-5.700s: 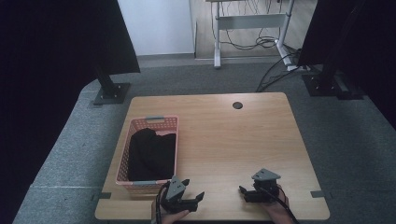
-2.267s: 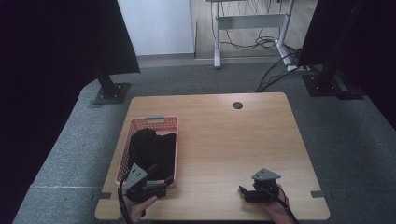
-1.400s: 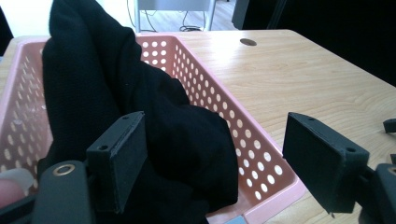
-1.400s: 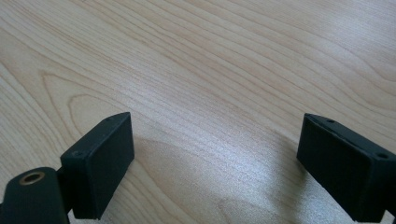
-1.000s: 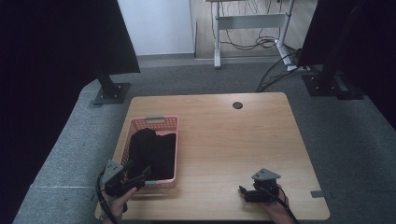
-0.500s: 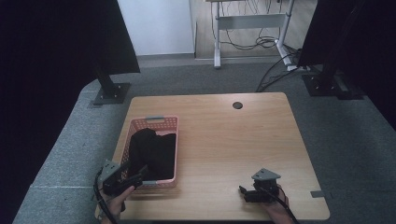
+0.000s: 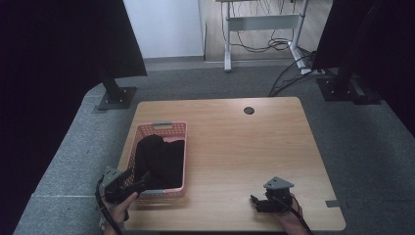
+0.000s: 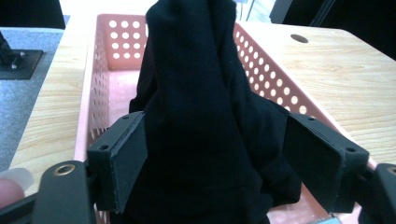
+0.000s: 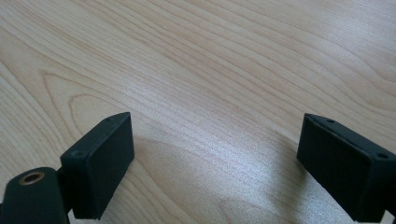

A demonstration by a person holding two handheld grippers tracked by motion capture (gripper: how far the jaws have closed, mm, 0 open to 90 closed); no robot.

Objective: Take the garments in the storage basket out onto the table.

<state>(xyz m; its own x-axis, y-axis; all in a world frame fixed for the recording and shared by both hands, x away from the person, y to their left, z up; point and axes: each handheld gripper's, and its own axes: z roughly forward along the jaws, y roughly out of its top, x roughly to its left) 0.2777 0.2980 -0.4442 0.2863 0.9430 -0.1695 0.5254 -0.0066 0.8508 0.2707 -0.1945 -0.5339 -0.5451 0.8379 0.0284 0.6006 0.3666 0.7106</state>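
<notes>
Tongs on the left (image 8: 219, 163) stand wide astride the black garment (image 8: 205, 116) heaped in the pink basket (image 7: 169, 128) at the bench's (image 7: 254, 147) near left, and should close low on a thick fold, while the right tongs (image 9: 219, 163) rest wide, empty.

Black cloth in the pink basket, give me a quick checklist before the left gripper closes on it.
1. Left gripper open, jaws wide apart: ok.
2. Black cloth sits between the jaws: ok.
3. Cloth bunched up high enough to pinch: ok.
4. Jaws clear of the pink basket walls: cannot tell; the left jaw is close to the near rim.
5. Right gripper open, over bare table, apart from the basket: ok.
6. Nothing else on the cloth: ok as far as visible; its underside is hidden.
</notes>
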